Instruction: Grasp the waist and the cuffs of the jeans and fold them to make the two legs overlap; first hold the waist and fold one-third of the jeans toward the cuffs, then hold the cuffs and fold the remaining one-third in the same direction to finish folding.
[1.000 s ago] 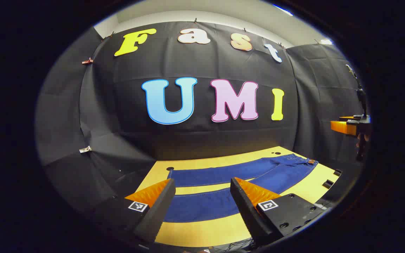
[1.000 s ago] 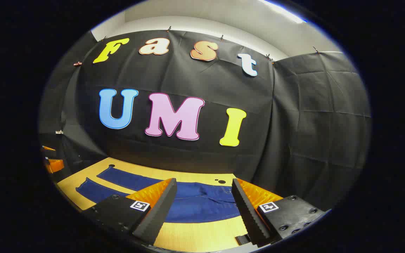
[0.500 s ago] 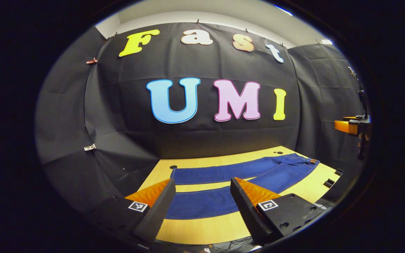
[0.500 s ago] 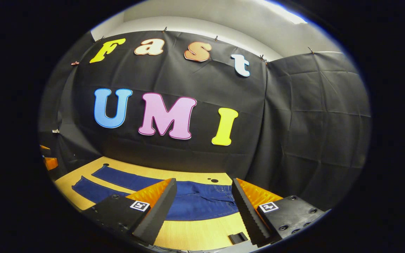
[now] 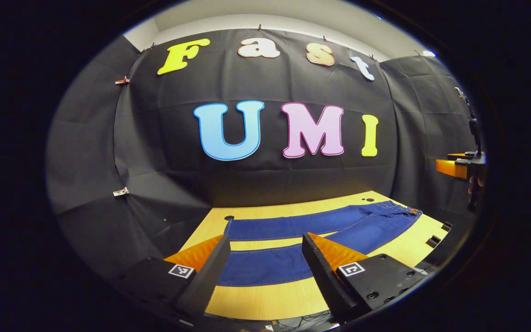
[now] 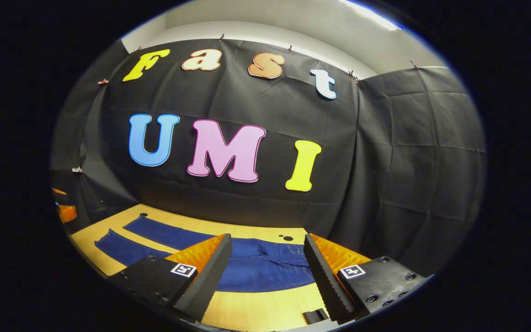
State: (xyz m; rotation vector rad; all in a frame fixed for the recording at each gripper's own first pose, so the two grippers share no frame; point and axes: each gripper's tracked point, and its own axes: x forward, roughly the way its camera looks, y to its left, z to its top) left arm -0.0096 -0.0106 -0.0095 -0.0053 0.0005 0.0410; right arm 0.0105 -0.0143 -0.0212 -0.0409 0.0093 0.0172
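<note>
Blue denim jeans [image 5: 321, 230] are laid flat on a pale wooden tabletop [image 5: 265, 302], unfolded, with the two legs spread apart in a narrow V. In the left gripper view, the cuffs [image 5: 228, 228] are seen toward 9 o'clock near a small dark hole in the board, and the waist [image 5: 401, 212] is seen toward 3 o'clock, where a small brown patch is noted at the waistband. A strip of bare wood is visible between the two legs. The left gripper [image 5: 265, 258] is held above the near leg, its fingers spread wide with nothing between them; no contact with the cloth is seen. At 3 o'clock of this view, at the far edge, the right gripper [image 5: 459, 167] is seen raised well above the waist end, held by a hand; its finger state cannot be told from there. Two small black blocks [image 5: 438, 234] are noted at the table edge near the waist.

In the right gripper view, the legs are seen running off toward 9 o'clock and the waist [image 6: 288, 258] lies between the fingers at 6 o'clock. The right gripper [image 6: 268, 263] is held over the waist, fingers spread wide and empty. Two dark holes [image 6: 286, 238] are noted in the board just beyond the waistband. A black block [image 6: 316, 316] is seen at the near table edge.
</note>
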